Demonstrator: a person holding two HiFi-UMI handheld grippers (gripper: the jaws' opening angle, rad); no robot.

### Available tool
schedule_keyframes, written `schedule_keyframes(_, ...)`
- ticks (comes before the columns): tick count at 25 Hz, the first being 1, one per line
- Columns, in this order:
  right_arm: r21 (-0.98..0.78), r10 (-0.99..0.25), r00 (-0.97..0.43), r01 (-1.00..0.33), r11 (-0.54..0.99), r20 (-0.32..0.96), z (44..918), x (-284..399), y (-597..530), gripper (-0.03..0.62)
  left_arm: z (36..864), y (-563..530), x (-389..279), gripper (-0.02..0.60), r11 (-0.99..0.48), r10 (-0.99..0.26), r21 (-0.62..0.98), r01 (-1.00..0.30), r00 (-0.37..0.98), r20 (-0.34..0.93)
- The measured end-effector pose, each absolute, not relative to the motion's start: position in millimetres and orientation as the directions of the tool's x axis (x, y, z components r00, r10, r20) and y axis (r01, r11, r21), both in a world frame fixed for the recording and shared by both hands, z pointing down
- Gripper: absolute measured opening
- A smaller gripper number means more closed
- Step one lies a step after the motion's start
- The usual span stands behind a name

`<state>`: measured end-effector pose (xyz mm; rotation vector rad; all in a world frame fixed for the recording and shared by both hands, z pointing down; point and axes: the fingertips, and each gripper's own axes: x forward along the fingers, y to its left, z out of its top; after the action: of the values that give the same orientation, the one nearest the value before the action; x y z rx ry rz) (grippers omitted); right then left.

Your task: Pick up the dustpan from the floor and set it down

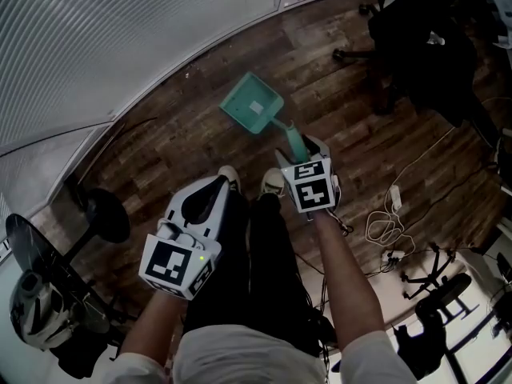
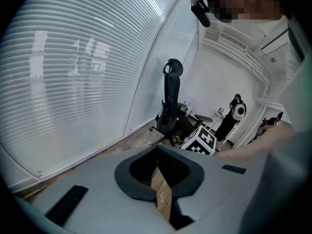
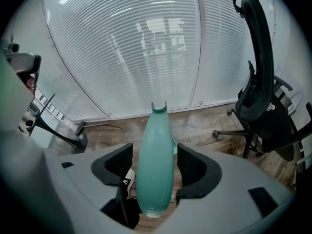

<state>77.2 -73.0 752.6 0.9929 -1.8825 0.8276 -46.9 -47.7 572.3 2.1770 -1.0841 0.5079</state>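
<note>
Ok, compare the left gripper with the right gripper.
The left gripper is shut and empty; the right gripper is open, with the handle of the dustpan between its jaws. The left gripper hangs by the person's leg; the right gripper is down at the dustpan. Both carry a marker cube.

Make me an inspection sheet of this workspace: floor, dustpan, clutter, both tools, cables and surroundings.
Surface: wood-plank floor, with the dustpan lying on it.
Job's things: teal dustpan, its pan on the floor; its handle slants up toward the right tool.
Clutter: black office chair at upper right; round-based black stand at left.
Grippers: right tool open, the handle between its jaws with gaps either side; left tool shut, nothing between its jaws, away from the dustpan.
Cables: white cable, partly coiled, on the floor at right.
Surroundings: white slatted blinds along the far edge.
</note>
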Motion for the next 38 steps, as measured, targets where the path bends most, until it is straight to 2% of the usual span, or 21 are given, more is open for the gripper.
schedule_keyframes(11,-0.176,-0.293,-0.344,-0.862,0.476,0.892,766.0,77.1,-79.4,0.286,573.6,-38.9,-46.9,0.023,-0.440,-0.558,0.387,-0.811,0.584,0.590)
schedule_keyframes(12,-0.180,-0.288,-0.347,-0.859,0.480,0.892,766.2,76.6,-79.1,0.266,573.3,-38.7,-46.9,0.023,-0.439,-0.557,0.387,-0.810,0.584,0.590)
schedule_keyframes(13,-0.179,-0.287,-0.349,-0.856,0.485,0.892,766.1,76.1,-79.0,0.202,572.9,-38.8,-47.2,0.023,-0.440,-0.557,0.387,-0.810,0.584,0.590)
schedule_keyframes(14,-0.175,-0.287,-0.347,-0.854,0.490,0.893,765.5,75.6,-78.7,0.108,572.3,-39.1,-47.6,0.023,-0.440,-0.558,0.387,-0.810,0.584,0.590)
schedule_keyframes(15,-0.173,-0.284,-0.346,-0.852,0.494,0.894,764.7,74.8,-77.9,0.056,571.7,-39.5,-48.2,0.023,-0.441,-0.558,0.385,-0.811,0.584,0.590)
schedule_keyframes(16,-0.175,-0.280,-0.347,-0.850,0.497,0.895,764.2,73.8,-77.2,0.049,571.2,-39.8,-48.8,0.023,-0.441,-0.559,0.384,-0.811,0.583,0.590)
schedule_keyframes(25,-0.173,-0.309,-0.377,-0.833,0.525,0.873,761.7,72.9,-75.3,0.029,571.5,-38.1,-49.4,0.023,-0.442,-0.554,0.380,-0.812,0.581,0.596)
schedule_keyframes(38,-0.203,-0.334,-0.436,-0.810,0.549,0.835,689.8,76.9,-56.7,0.026,538.6,-28.1,-52.7,0.023,-0.467,-0.573,0.347,-0.813,0.577,0.582)
